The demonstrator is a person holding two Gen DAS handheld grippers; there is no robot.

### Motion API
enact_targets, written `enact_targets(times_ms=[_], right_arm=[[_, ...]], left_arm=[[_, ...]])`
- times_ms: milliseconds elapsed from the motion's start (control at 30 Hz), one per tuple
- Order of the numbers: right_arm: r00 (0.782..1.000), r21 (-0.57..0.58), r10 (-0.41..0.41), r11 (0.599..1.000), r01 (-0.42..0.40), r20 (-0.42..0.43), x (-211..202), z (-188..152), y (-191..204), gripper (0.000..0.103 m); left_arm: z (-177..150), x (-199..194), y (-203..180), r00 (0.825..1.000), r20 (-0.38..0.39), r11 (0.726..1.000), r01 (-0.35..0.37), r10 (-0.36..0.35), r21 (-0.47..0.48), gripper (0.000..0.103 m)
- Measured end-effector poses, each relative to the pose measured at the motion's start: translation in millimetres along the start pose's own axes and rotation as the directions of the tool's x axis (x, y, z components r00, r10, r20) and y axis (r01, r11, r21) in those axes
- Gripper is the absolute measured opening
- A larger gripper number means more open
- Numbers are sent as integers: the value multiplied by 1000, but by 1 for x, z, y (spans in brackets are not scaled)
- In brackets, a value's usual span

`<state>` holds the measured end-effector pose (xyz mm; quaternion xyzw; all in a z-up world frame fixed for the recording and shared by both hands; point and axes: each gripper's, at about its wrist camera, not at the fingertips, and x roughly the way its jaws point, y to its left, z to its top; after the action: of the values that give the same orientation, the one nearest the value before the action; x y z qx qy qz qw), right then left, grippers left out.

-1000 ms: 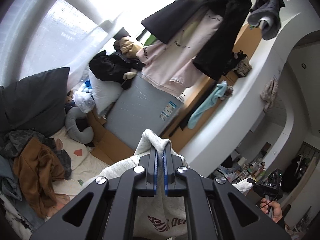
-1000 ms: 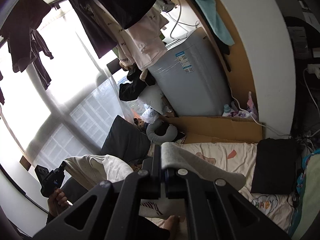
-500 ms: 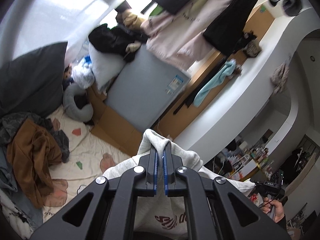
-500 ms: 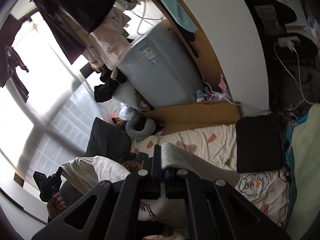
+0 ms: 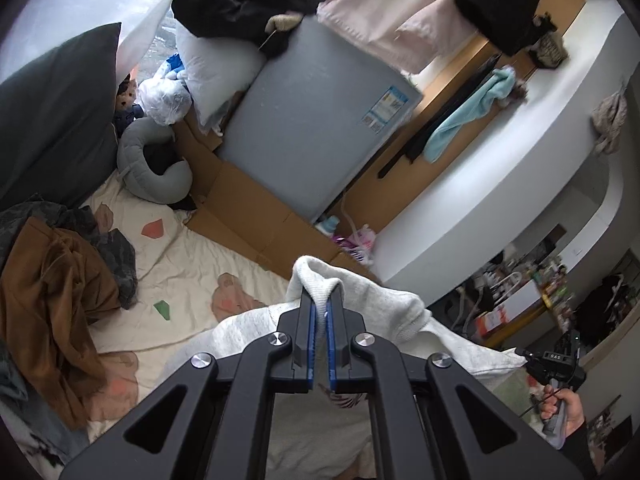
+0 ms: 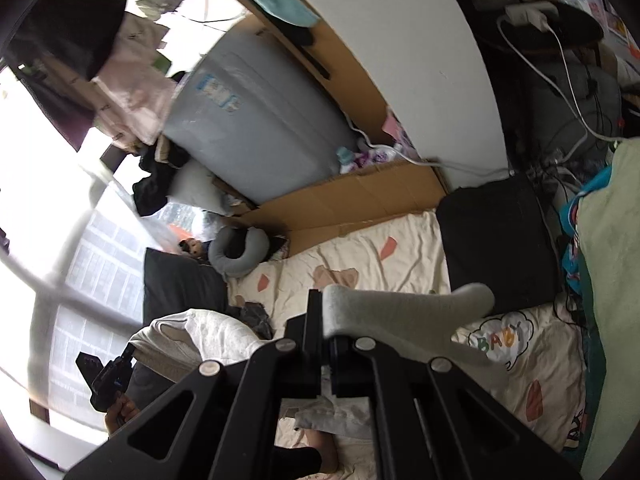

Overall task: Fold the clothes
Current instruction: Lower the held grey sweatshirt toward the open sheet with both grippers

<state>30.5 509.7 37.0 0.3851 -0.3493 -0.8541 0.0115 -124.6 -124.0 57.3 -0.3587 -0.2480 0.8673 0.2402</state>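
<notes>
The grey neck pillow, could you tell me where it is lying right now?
In the left wrist view the grey neck pillow lies at upper left, on the patterned sheet between the dark cushion and the flattened cardboard.

The sweatshirt [image 5: 384,304] is soft, matt fleecy cloth with a ribbed edge, pinched by the left gripper [image 5: 320,316] of matt black plastic (blue rubbery pads, shiny metal screws). Beneath lies a wrinkled cotton bedsheet [image 5: 192,264], bordered by rough brown cardboard [image 5: 248,208].

Two grippers [image 5: 321,312] [image 6: 325,320], one grey sweatshirt [image 5: 372,300], one neck pillow [image 5: 154,176], one grey appliance [image 5: 312,120].
</notes>
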Motion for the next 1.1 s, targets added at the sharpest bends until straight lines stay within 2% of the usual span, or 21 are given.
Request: enact_targets(times_ms=[433,800,1100], right_arm=[[996,118,-63,991,71,-63,104,28,-67,2],[985,194,-110,972,135,-134,222,53,-147,2],[971,177,-157,966,189,-181,327,75,-209,2]], left_arm=[[16,127,56,990,-124,997,-73,72,1,3],[16,259,113,968,-216,992,-128,129,20,3],[8,376,167,943,-280,983,-173,183,58,3]])
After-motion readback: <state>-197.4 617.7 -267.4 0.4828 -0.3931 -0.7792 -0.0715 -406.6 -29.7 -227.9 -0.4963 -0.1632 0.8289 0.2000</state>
